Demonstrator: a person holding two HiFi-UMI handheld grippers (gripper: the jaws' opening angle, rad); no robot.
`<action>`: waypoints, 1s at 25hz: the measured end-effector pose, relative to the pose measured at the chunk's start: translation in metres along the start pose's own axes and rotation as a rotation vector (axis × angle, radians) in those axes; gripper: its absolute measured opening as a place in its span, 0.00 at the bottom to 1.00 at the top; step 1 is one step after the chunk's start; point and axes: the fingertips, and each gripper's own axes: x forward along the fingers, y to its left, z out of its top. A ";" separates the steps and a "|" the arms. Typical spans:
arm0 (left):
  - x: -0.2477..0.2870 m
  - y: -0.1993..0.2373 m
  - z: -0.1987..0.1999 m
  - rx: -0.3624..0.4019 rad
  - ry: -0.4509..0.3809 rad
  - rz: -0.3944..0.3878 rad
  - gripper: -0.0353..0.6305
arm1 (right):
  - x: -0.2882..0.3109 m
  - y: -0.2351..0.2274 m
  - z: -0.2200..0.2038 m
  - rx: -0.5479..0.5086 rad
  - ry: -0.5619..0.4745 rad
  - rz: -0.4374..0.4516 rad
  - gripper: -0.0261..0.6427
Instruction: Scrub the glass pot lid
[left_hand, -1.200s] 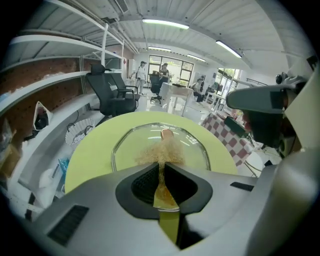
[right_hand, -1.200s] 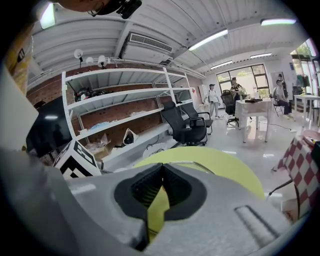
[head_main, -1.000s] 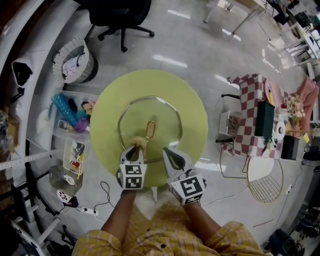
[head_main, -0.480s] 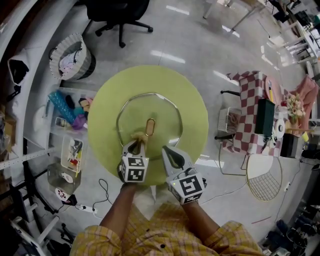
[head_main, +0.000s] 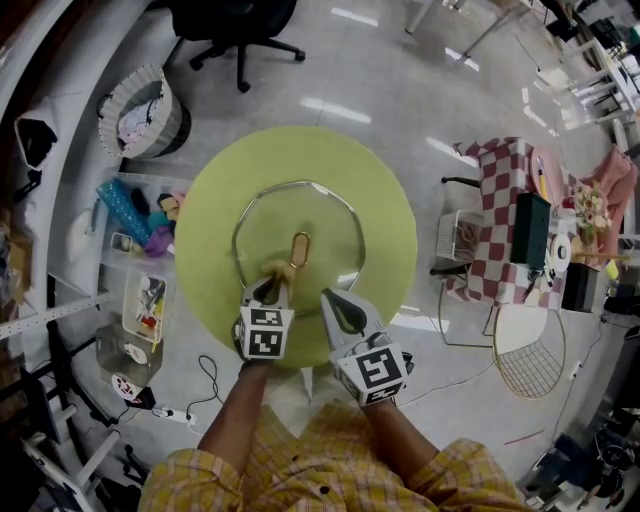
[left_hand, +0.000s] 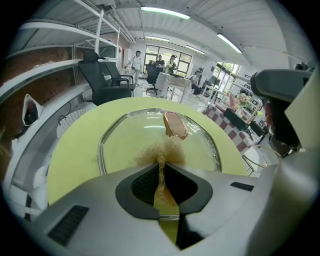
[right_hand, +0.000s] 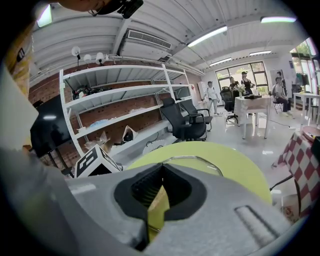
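Pinching a golden scrubber (left_hand: 160, 152) tight in my left gripper (left_hand: 161, 169), tuft touching the glass pot lid (left_hand: 131, 131) just ahead, near its coppery handle (left_hand: 174, 124), right gripper (head_main: 335, 298) pressed together, holding nothing, at the lid's near rim, round green table (head_main: 215, 195) beneath.

Bright room — long ceiling lamps (left_hand: 165, 11) leave white glare on the floor (head_main: 340, 110) and the glass pot lid (left_hand: 135, 132). Edges bend round and go dark — close-up parts look blurry.

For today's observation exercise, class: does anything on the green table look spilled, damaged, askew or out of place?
Nothing stands out. The glass pot lid lies flat on the green table, handle up, no spill visible, while the left hand-held gripper presses a tan scrubber onto it.
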 end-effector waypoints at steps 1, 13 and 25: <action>-0.001 0.000 -0.001 0.001 0.001 0.001 0.11 | 0.000 0.000 0.000 -0.001 0.000 0.000 0.03; -0.012 0.002 -0.027 -0.002 0.017 0.017 0.11 | 0.000 0.003 -0.001 -0.014 0.007 0.005 0.04; -0.021 0.000 -0.057 -0.021 0.043 0.023 0.11 | -0.004 0.015 -0.006 -0.026 0.013 0.024 0.04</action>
